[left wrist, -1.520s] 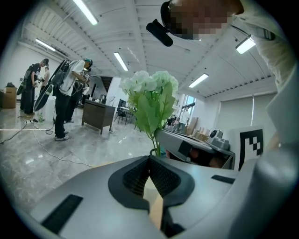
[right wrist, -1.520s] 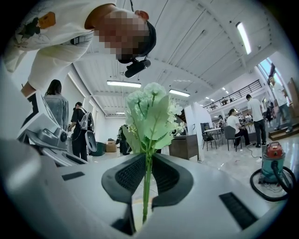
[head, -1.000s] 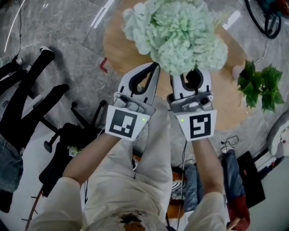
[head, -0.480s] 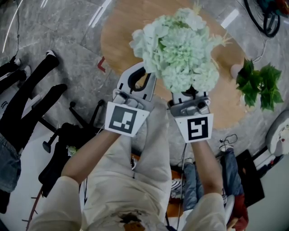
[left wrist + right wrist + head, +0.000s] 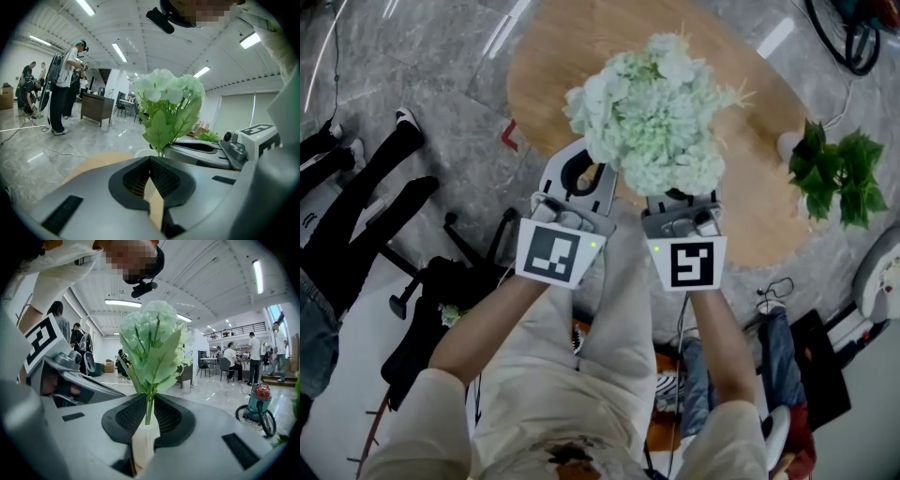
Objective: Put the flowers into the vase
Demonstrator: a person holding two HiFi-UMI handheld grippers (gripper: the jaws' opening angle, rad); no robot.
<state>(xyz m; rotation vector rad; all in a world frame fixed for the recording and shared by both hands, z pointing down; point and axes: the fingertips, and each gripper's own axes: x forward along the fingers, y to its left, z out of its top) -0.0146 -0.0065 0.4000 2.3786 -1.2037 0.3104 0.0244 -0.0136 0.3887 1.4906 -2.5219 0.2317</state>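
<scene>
While the round wooden table (image 5: 534,84) spreads below, the pale green flowers (image 5: 652,112) stand upright above it, their stems pinched between the nearly closed jaws of the right gripper (image 5: 149,401). Just beside it, the left gripper (image 5: 150,160) has its jaws together on nothing. A white shape (image 5: 143,441) under the stems may be the vase; I cannot be sure.
</scene>
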